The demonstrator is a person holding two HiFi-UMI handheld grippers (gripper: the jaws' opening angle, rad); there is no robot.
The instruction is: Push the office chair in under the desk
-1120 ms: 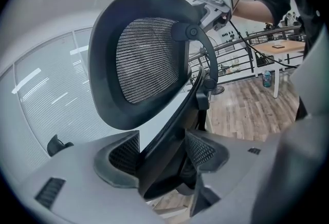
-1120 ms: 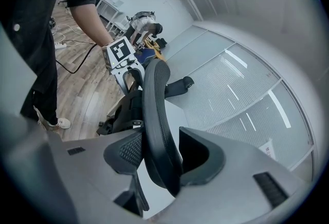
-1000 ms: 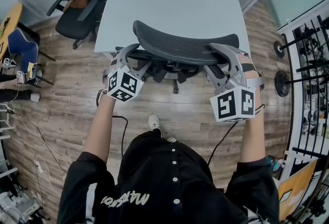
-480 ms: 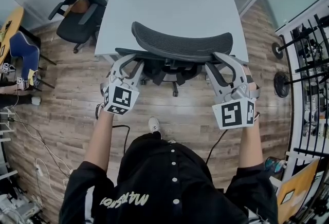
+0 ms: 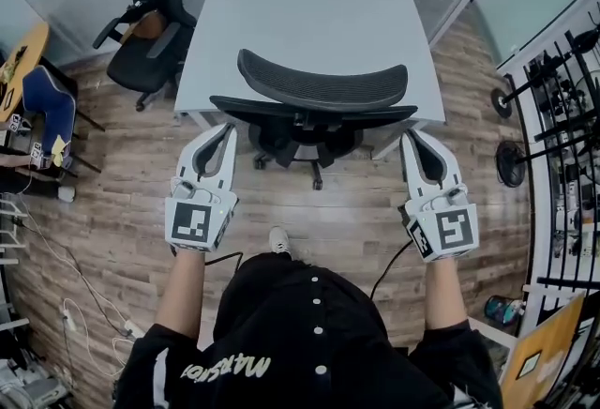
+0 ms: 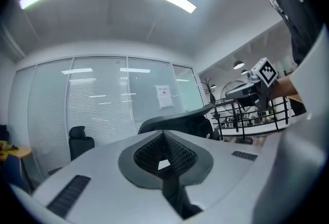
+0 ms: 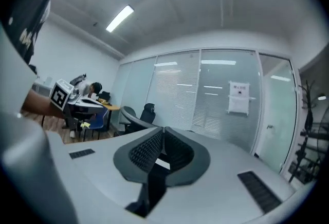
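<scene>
- The office chair stands at the near edge of the pale grey counter. Its seat is tucked beneath the top, its mesh backrest lies along that edge, and its wheeled base shows on the wooden floor.
- The left tongs have just been closing and now sit fully together with nothing between them. They are near the backrest's left end but apart from it.
- The right tongs have likewise just been closing and are pressed together, empty, just off the backrest's right end.
- A second black chair stands off the counter's far left corner, well apart from the office chair.
- Farther left are a blue chair and the edge of a yellow tabletop.
- A cable trails over the floor near the person's white shoe.
- To the right stand a black rack and a floor fan.
- Beyond the counter is a glass wall with blinds, and a paper notice hangs on it, its print too small to read.
- The person's black shirt carries white lettering, seen upside down and not clear enough to read.
- Each cube on the tongs bears square black-and-white markers.
</scene>
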